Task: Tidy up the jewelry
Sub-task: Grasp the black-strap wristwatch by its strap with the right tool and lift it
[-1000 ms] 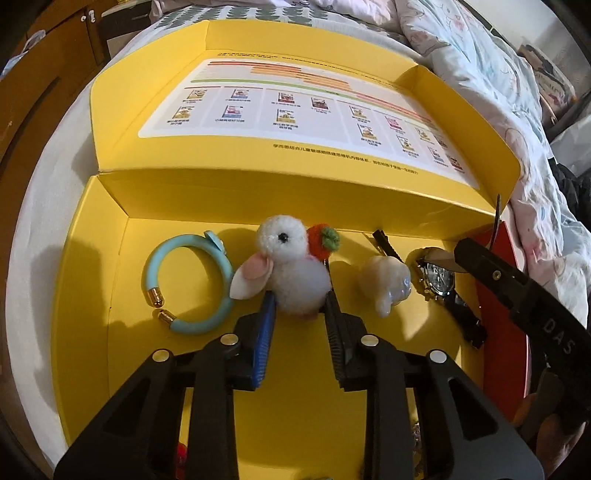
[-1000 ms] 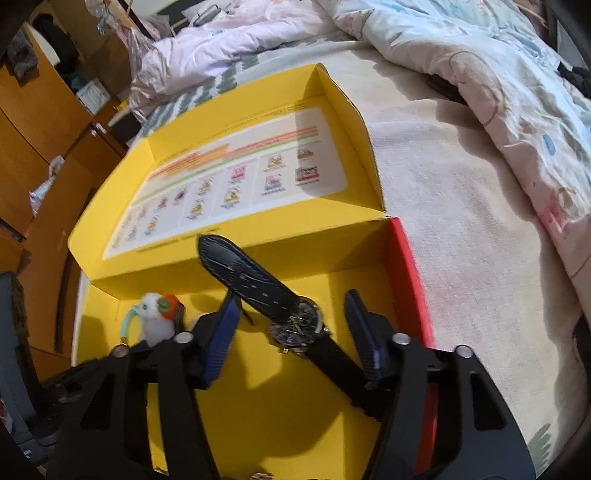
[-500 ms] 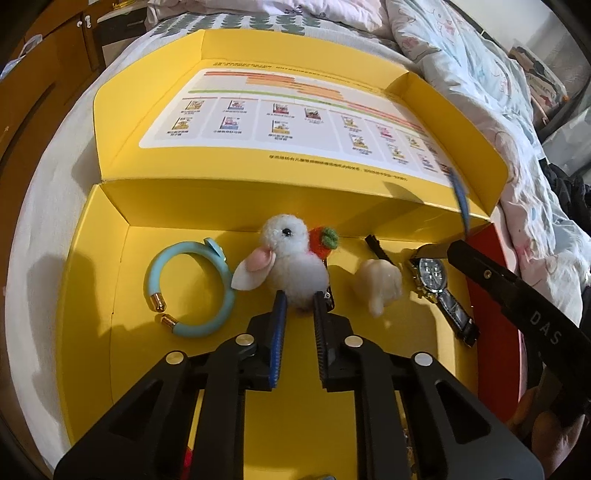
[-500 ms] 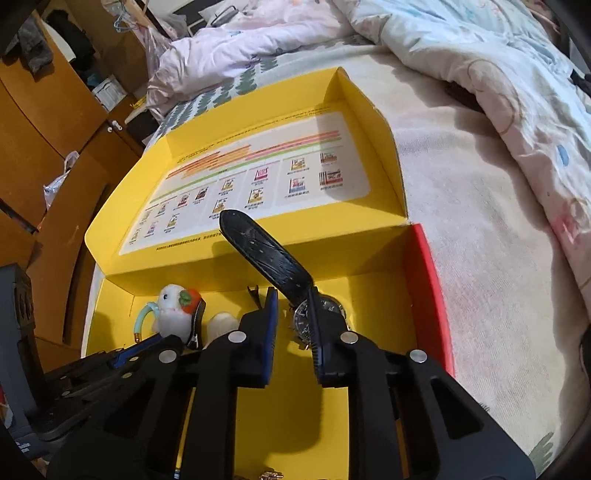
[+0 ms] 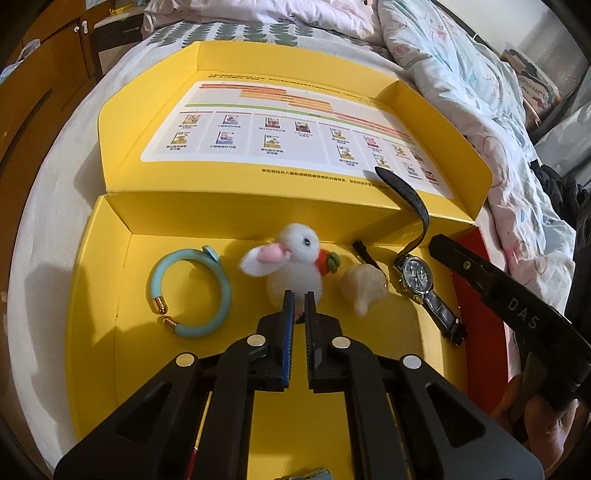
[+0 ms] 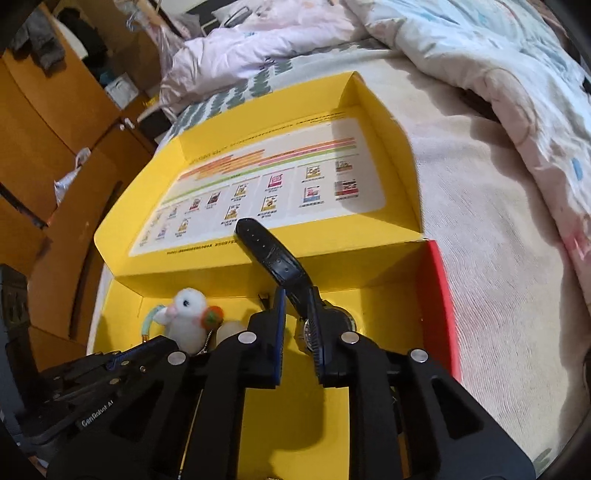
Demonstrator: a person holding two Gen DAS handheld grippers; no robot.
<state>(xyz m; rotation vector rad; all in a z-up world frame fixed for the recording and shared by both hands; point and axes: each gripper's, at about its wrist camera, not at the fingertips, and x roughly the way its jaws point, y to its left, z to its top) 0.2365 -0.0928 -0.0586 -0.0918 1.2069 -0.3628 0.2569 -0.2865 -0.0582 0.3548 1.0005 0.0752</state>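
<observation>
Between the right gripper (image 6: 297,295) fingers, seemingly pinched, the watch (image 6: 280,258).

A bed (image 6: 480,221) with a pale, ribbed cover fills most of both views, with a rumpled floral quilt (image 5: 480,92) heaped along its right side and a lilac blanket (image 6: 251,48) bunched at its far end over a leaf-patterned sheet (image 5: 236,31). Orange-brown wooden cabinets (image 6: 55,122) stand along the left, with clothes (image 6: 40,51) hanging above them and a plastic bag (image 6: 70,177) against a door. Light falls from above, casting soft shadows on the bed.
</observation>
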